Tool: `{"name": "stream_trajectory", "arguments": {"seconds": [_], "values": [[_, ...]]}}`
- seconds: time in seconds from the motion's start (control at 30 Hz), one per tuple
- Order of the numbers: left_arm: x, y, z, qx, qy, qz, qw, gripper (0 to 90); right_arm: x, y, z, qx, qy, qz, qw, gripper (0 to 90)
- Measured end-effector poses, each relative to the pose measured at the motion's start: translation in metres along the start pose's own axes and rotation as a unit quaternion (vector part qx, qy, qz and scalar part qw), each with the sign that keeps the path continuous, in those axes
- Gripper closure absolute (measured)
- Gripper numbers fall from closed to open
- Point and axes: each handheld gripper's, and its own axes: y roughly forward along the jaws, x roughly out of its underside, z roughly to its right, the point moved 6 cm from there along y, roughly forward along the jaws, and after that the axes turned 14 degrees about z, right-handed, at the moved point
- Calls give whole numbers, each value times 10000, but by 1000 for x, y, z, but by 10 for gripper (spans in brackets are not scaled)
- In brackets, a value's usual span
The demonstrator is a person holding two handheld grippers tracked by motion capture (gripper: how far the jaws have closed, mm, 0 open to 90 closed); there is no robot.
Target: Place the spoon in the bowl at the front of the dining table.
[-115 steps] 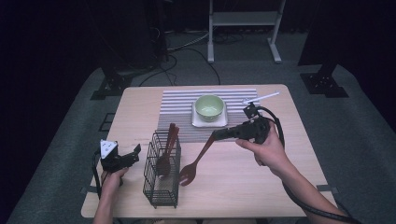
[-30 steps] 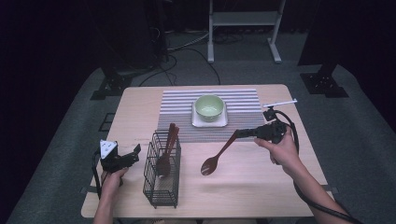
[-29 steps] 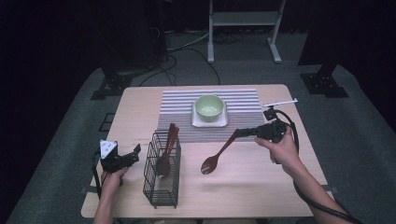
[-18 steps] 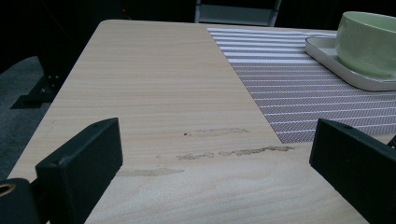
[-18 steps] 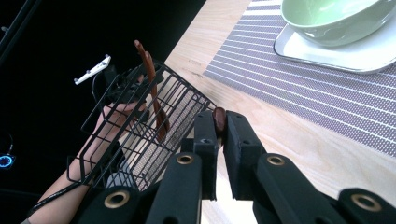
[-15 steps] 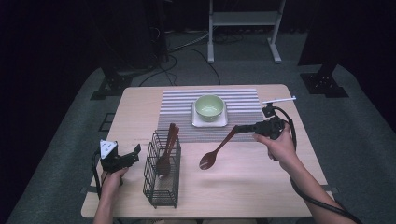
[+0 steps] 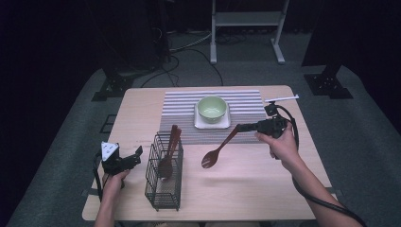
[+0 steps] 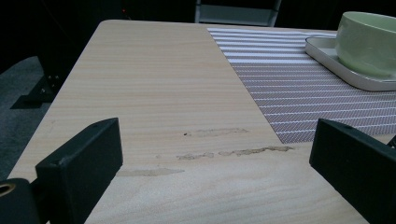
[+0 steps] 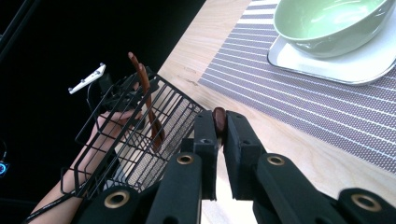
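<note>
Dark floor surrounds the pale wooden table (image 7: 246, 189), with a striped mat (image 7: 182, 123) across its upper middle. My right gripper (image 7: 243, 127), at the right centre of the high view, is clamped on the handle end of a brown wooden spoon (image 7: 218, 150). That spoon hangs above the tabletop near the frame's middle, its long axis slanting from upper right down to lower left, bowl end lowest and pointing toward the wire basket (image 7: 163, 187). My left gripper (image 7: 135, 158), at lower left beside the basket, stands wide with nothing between its jaws. A green bowl (image 7: 212, 108) sits on a white tray (image 7: 201, 124) above the spoon.
</note>
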Motion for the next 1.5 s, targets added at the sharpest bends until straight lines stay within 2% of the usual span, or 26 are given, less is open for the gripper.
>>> {"name": "stream_trajectory", "arguments": {"seconds": [0.57, 1.5], "values": [[0, 0, 0, 4, 2, 6, 10000, 17, -7, 5, 2, 91, 11, 11, 10000, 827], [0, 0, 0, 1, -7, 11, 10000, 17, -18, 12, 14, 240, 61, 102, 9996, 827]]}}
